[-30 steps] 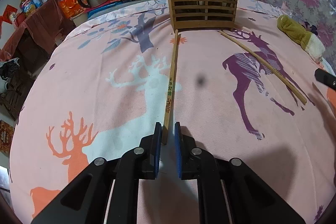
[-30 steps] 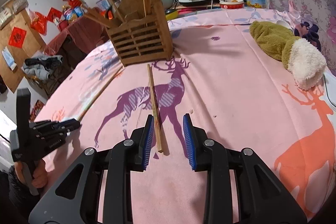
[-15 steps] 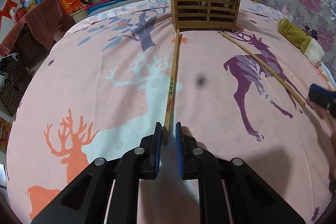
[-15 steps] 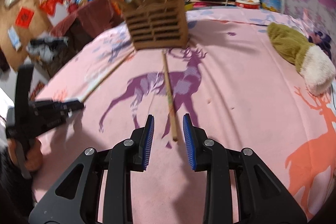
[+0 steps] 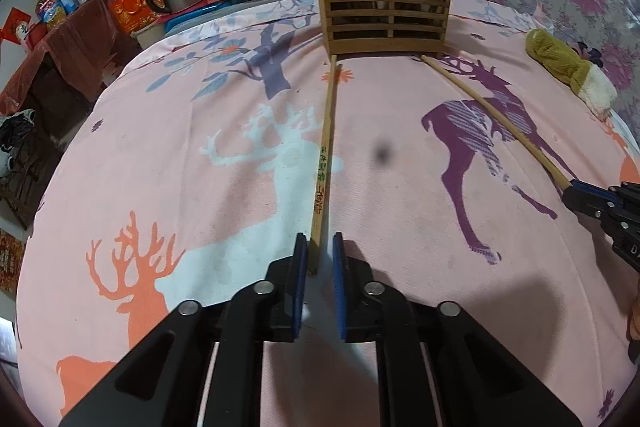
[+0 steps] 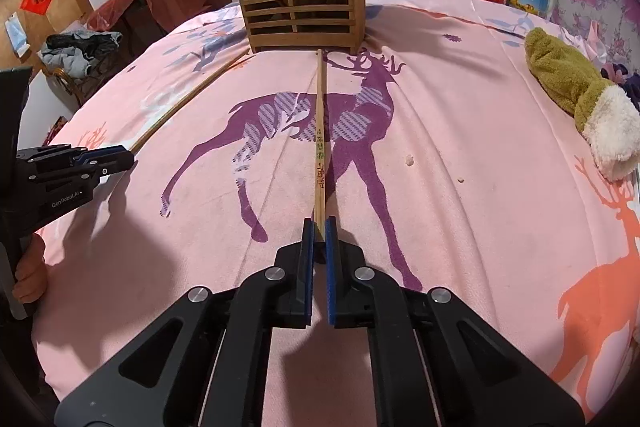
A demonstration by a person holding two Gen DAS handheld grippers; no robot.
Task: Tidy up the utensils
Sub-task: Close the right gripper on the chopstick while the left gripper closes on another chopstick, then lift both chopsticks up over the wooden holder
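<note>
Two wooden chopsticks lie on the pink deer-print cloth, both pointing at the slatted wooden holder, which has several sticks in it. My left gripper straddles the near end of the left chopstick. Its jaws are closing, almost together, with a thin gap still showing on the right side of the stick. My right gripper is shut on the near end of the right chopstick, which rests on the cloth. Each gripper shows in the other's view: the left gripper and the right gripper.
A green and white plush mitten lies at the right of the cloth. Rice cookers, a kettle, bottles and bowls crowd the space behind the holder. A person's hand holds the left gripper's handle at the left edge.
The right jaws have closed onto the right chopstick, and that gripper shifted and rolled until the stick runs straight ahead. The left gripper stayed over its chopstick, jaws slightly narrower.
</note>
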